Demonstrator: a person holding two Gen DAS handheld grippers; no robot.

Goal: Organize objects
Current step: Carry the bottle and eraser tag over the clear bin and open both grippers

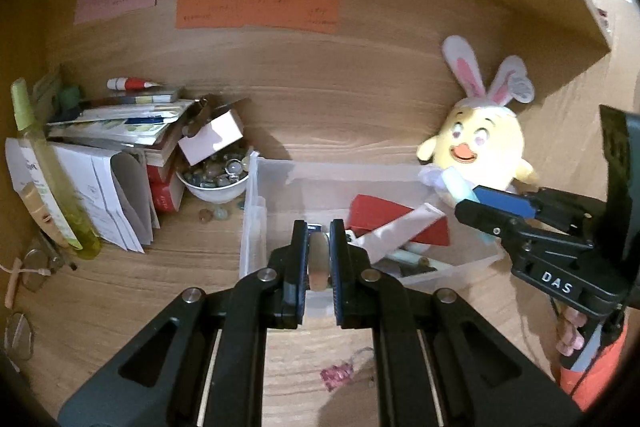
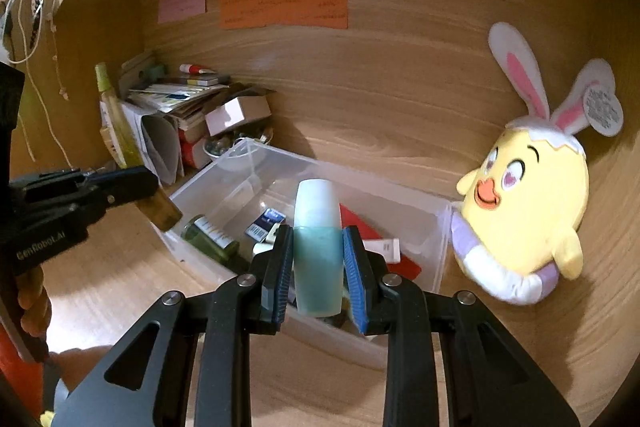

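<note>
While clamped in right tool [image 2: 318, 263], teal bottle [image 2: 318, 255], over clear bin [image 2: 438, 247]

The left hand-held gripper [image 1: 319, 259] is clamping a small brownish cylindrical object [image 1: 319, 261] tight between its black jaws, hanging over the near edge of a clear plastic bin [image 1: 256, 223] sitting on the wooden surface [image 1: 160, 291]. The right hand-held gripper [image 1: 476, 207] is reaching in from the right, pinching a pale blue-green bottle [image 1: 456, 187] in front of a yellow plush chick with bunny ears [image 1: 480, 143]. A red card [image 1: 376, 211] and a white tube [image 1: 400, 231] are lying inside the bin. A white bowl of glass pebbles [image 1: 218, 175] is sitting left of it.
</note>
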